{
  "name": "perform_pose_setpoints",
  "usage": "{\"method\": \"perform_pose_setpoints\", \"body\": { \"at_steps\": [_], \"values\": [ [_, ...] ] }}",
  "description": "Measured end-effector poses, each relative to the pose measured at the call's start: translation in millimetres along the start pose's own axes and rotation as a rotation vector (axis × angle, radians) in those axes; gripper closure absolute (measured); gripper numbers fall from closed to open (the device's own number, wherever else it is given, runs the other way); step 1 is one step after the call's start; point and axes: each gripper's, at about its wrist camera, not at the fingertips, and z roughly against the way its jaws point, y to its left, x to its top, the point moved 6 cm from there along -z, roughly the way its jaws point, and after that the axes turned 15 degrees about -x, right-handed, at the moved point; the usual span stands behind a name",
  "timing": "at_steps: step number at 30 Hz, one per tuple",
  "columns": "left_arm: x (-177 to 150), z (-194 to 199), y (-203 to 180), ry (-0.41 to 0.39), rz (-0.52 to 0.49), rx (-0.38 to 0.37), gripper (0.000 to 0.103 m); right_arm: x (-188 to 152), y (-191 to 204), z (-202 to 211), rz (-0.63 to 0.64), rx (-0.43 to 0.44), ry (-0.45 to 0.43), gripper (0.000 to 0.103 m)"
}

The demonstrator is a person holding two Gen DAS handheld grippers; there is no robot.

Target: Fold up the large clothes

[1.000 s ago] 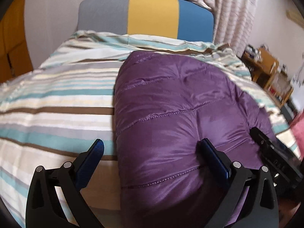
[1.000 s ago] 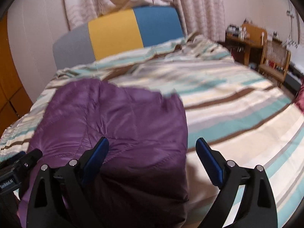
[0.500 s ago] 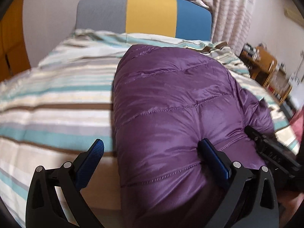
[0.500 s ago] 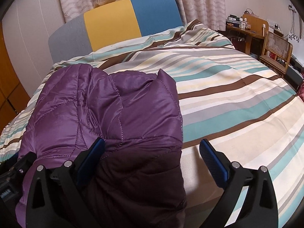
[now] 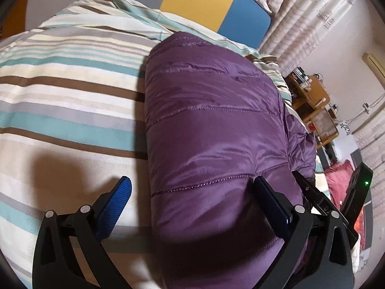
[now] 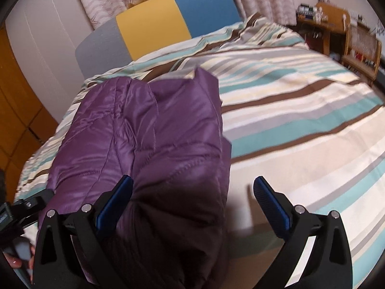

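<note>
Purple quilted puffer jacket [image 5: 211,130] is lying folded on the striped bedspread [image 5: 67,96], a grey, yellow and blue headboard [image 6: 168,26] standing beyond. Both grippers are tilting downward: left gripper [image 5: 192,207] and right gripper [image 6: 192,204] are each straddling a jacket edge, jaws spread wide, gripping nothing.

The bed [image 5: 67,101] wears a striped cover [image 6: 300,130], and 1 folded purple puffer jacket [image 5: 211,130] lies directly on it, straight ahead of the left gripper [image 5: 192,200], bare stripes on its left.
</note>
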Motion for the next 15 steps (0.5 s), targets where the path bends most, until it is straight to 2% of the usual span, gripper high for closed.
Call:
{"method": "perform_pose_setpoints", "body": {
  "at_steps": [7, 11, 15],
  "values": [
    [-8.5, -11.3, 7.1, 0.053, 0.073, -0.11, 0.003, -6.9, -1.3, -13.3, -0.054, 0.116, 0.101, 0.004],
    [-13.6, -20.3, -6.1, 0.096, 0.015, -0.129, 0.003, -6.3, 6.4, -15.4, -0.029, 0.186, 0.119, 0.014],
    [-16.4, -26.2, -22.2, 0.109, -0.065, -0.081, 0.003, -5.8, 10.4, -18.5, -0.044, 0.248, 0.143, 0.025]
  ]
}}
